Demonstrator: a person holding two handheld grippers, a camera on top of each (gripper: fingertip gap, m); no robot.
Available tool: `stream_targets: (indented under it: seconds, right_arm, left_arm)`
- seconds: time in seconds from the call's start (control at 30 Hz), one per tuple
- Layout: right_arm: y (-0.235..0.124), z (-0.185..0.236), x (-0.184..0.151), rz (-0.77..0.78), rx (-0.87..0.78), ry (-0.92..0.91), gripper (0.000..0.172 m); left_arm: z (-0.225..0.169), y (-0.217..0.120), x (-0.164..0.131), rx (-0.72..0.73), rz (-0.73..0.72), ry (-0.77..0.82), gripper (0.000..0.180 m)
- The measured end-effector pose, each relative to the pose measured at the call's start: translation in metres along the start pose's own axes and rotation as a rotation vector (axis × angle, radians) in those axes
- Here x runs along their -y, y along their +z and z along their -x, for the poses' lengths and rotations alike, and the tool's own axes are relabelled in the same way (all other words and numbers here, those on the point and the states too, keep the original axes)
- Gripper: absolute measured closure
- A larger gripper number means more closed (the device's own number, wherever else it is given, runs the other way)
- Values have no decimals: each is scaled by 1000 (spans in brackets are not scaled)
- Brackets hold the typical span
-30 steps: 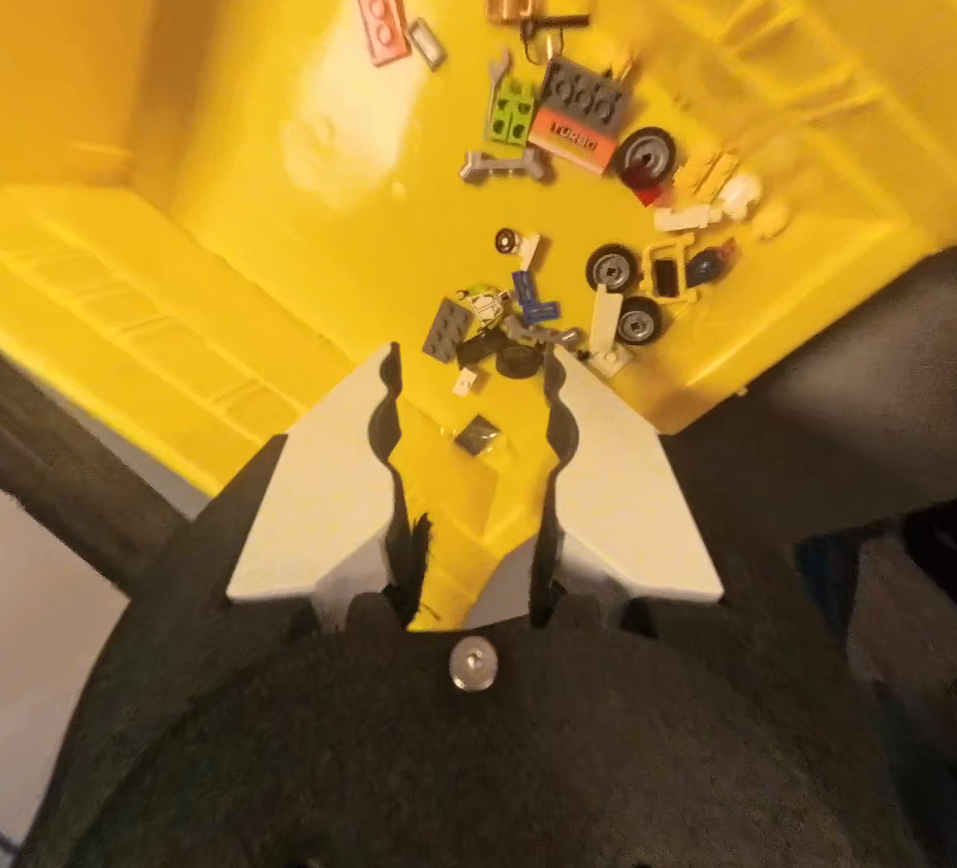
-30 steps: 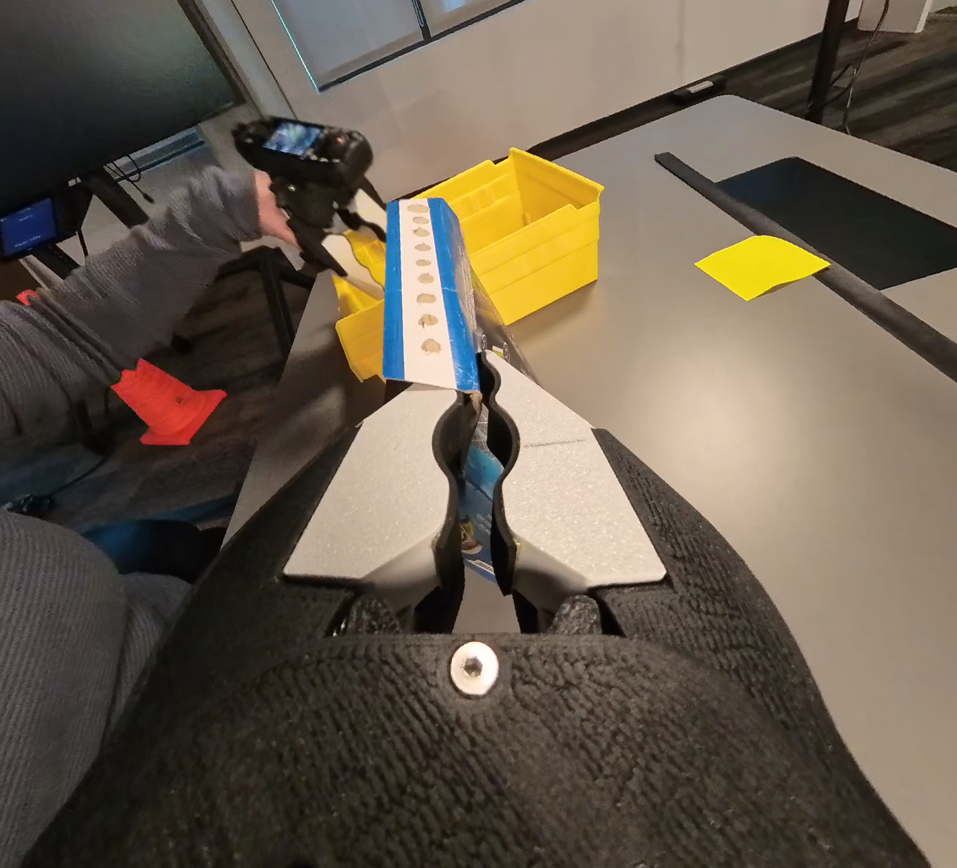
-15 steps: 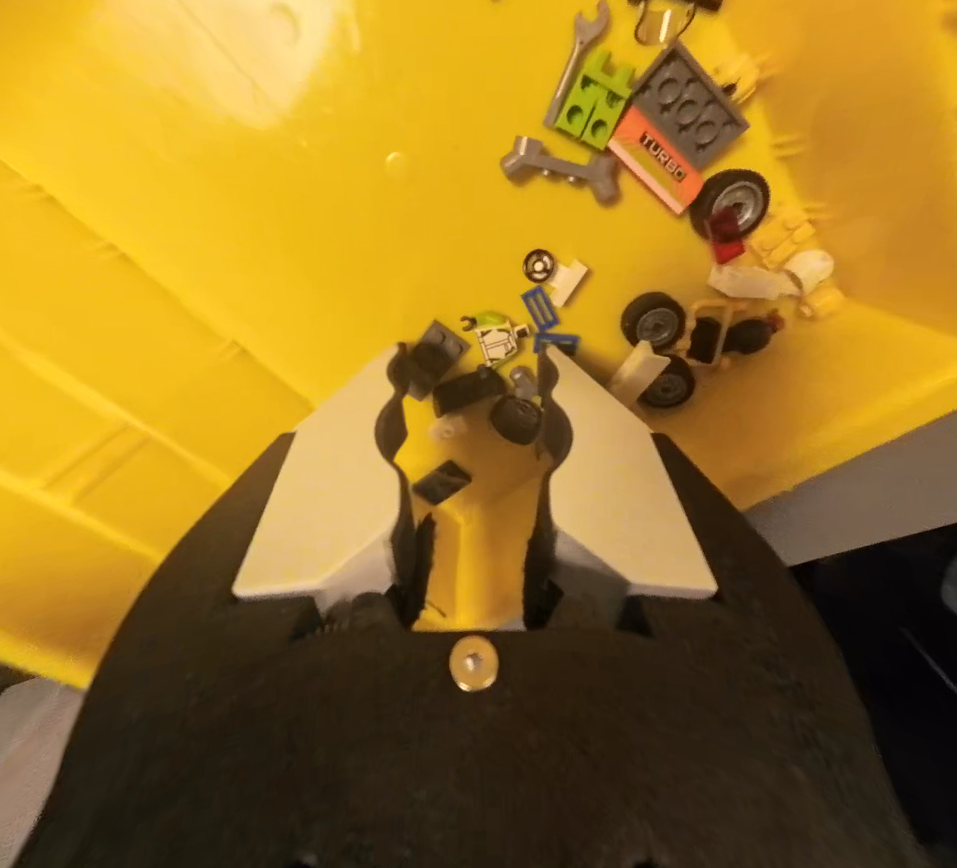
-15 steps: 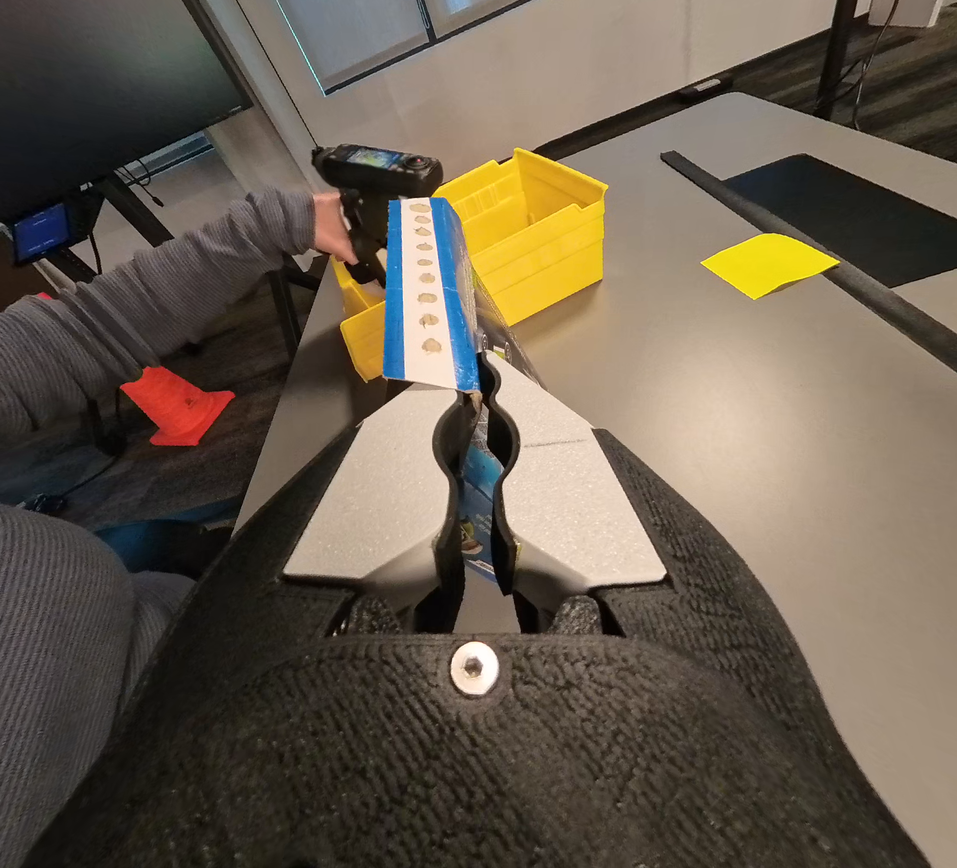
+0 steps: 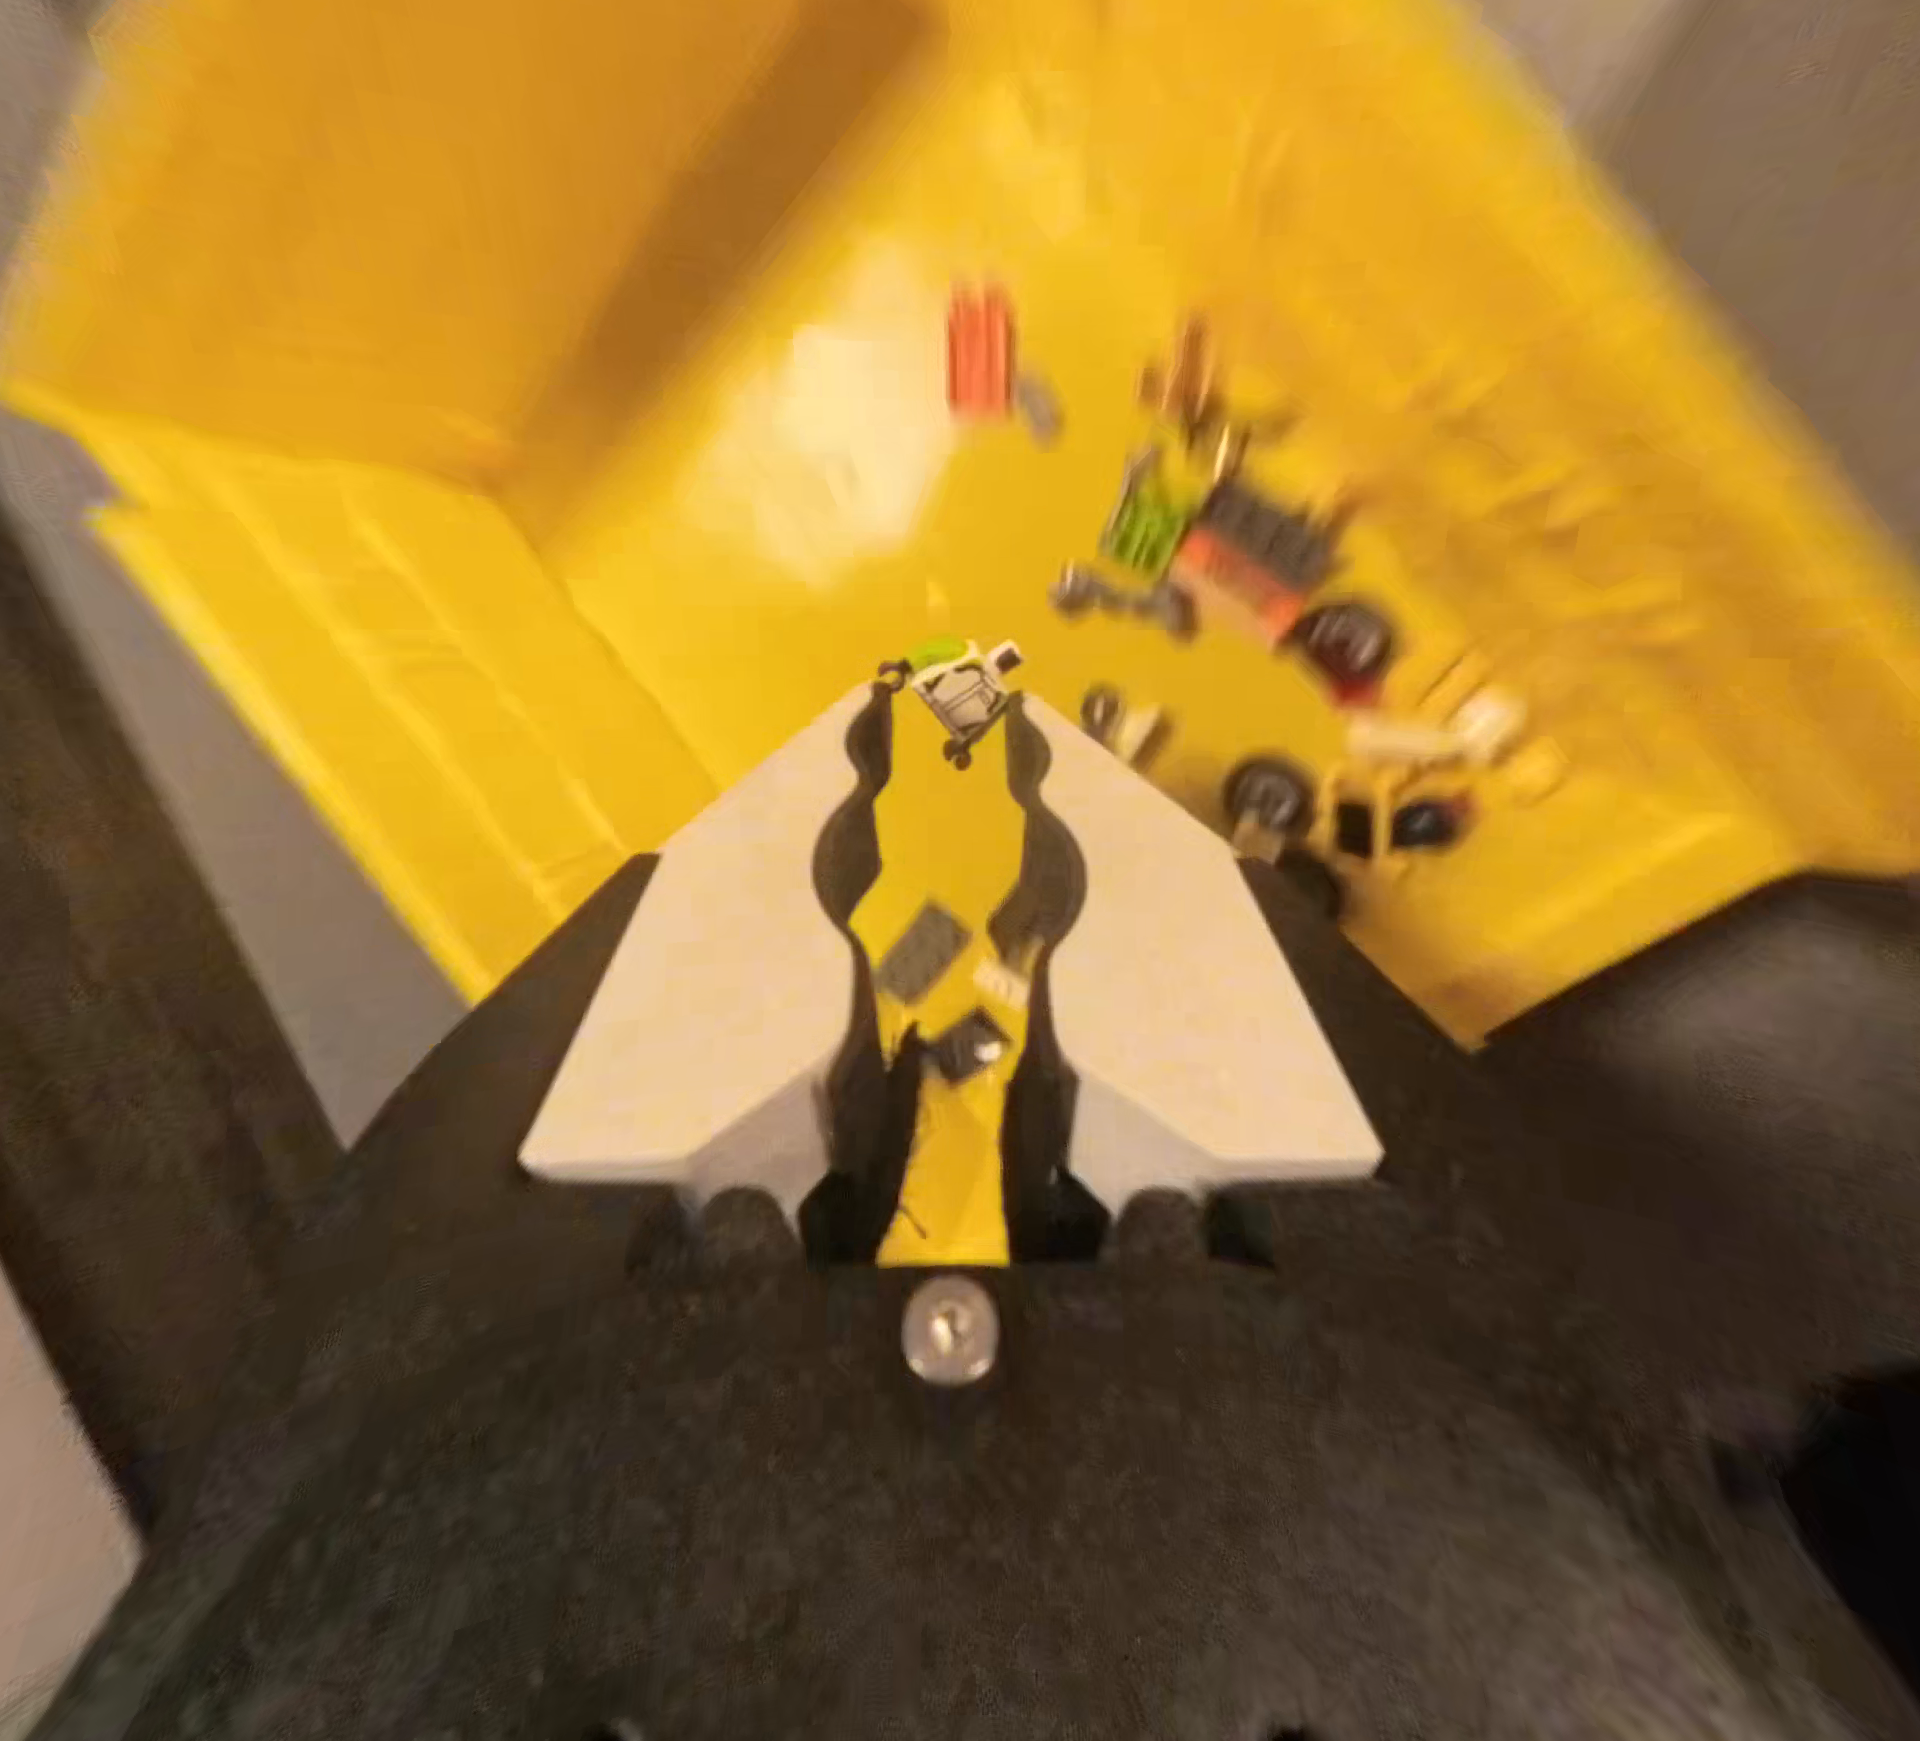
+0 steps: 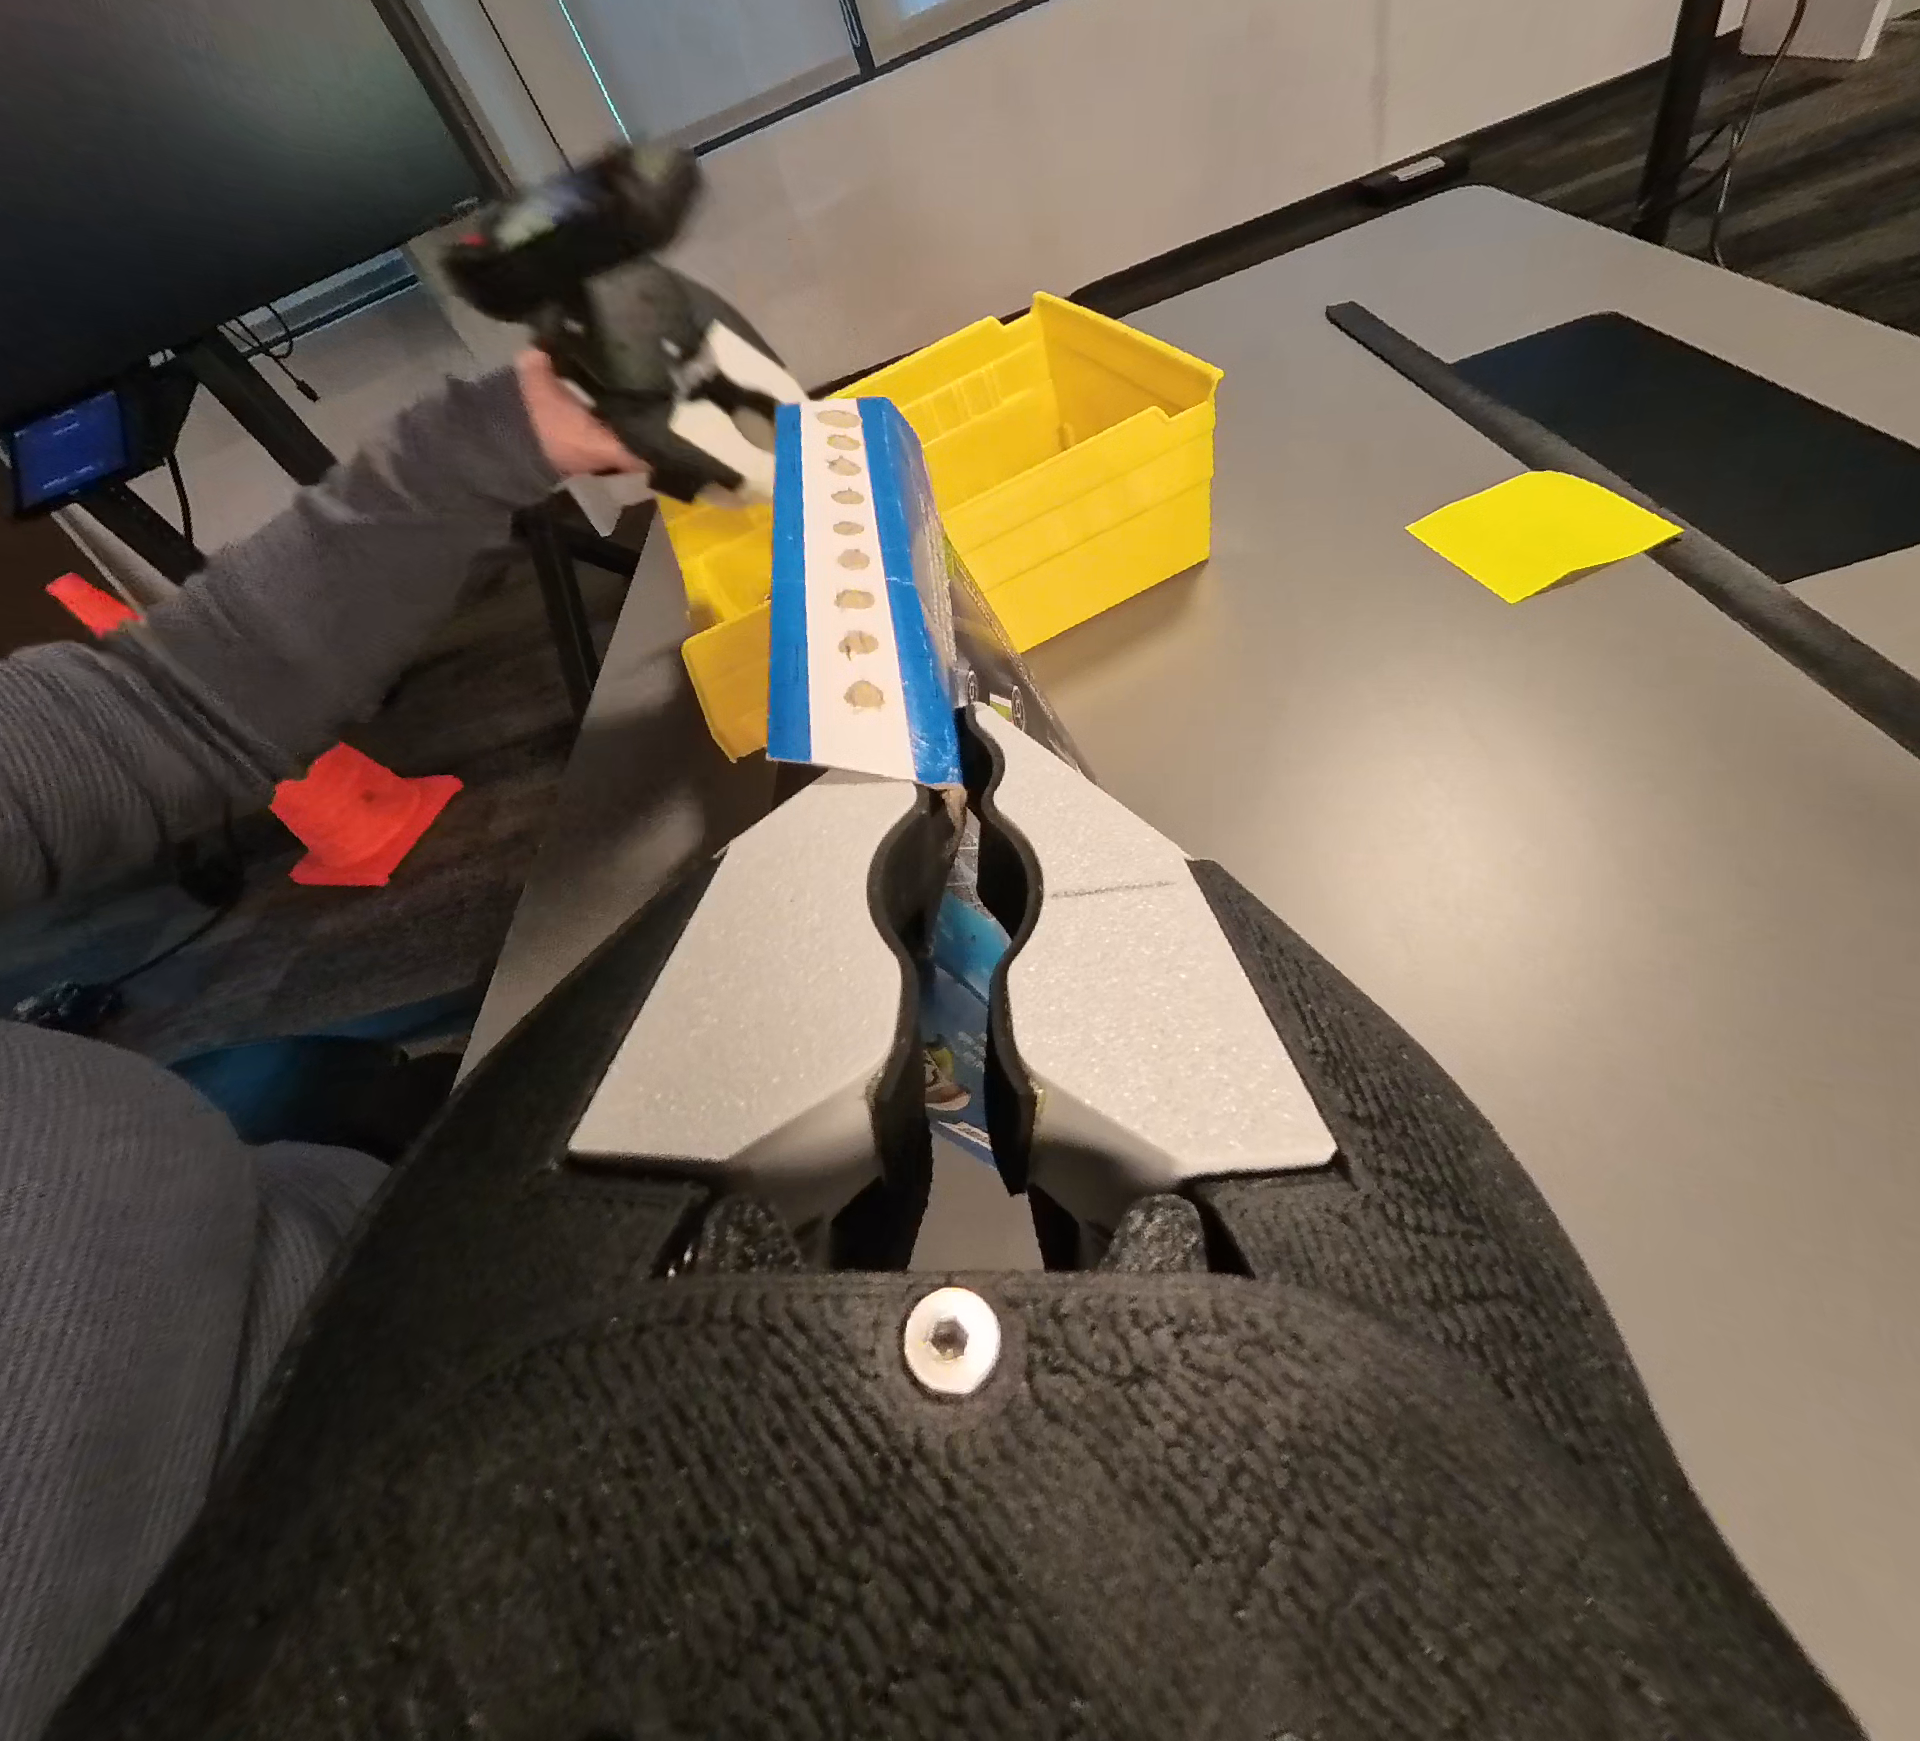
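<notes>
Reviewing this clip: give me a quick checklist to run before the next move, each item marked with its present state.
1. Left tool has the small white toy figure torso with a green arm between its tips: ok, pinched there and raised above the yellow plastic bin floor.
2. Figure seated securely: cannot tell; it sits only at the very tips and the view is blurred.
3. Right tool shut on the blue and white cardboard box: ok.
4. Box clear of the grey table: ok, held up.
5. Other loose toy pieces stay in the bin: ok.
</notes>
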State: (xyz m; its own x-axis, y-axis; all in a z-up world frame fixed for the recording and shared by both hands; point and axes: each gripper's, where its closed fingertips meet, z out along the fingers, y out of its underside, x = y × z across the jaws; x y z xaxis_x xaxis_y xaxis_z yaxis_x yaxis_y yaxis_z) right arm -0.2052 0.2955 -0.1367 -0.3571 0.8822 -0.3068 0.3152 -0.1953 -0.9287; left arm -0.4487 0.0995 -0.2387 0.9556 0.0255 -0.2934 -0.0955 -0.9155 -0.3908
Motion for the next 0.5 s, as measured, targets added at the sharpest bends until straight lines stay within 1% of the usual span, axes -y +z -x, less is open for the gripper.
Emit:
stream_targets:
  seconds: [0.07,0.13,0.17,0.23,0.27,0.33,0.4,0.5]
  right_arm:
    - [0,-1,0,-4,-3,3,172]
    - [0,-2,0,-6,-6,5,172]
    - [0,-2,1,-7,-10,4,172]
    - [0,-3,1,-7,-17,0,172]
    - [1,-2,1,-6,-18,-1,172]
    - [1,-2,1,-3,-21,-7,172]
    - [1,-1,1,0,-24,-12,172]
    - [2,0,1,4,-20,-16,172]
  left_arm:
    - [-11,-45,51,67,-259,13,160]
    - [-39,-88,95,65,-490,46,160]
    - [-58,-105,112,25,-580,66,160]
    - [-106,-131,141,-109,-724,128,160]
    - [-127,-137,152,-158,-764,155,160]
    - [-158,-137,169,-205,-786,210,160]
    - [-178,-122,181,-225,-738,255,160]
    - [-196,-96,193,-246,-657,297,160]
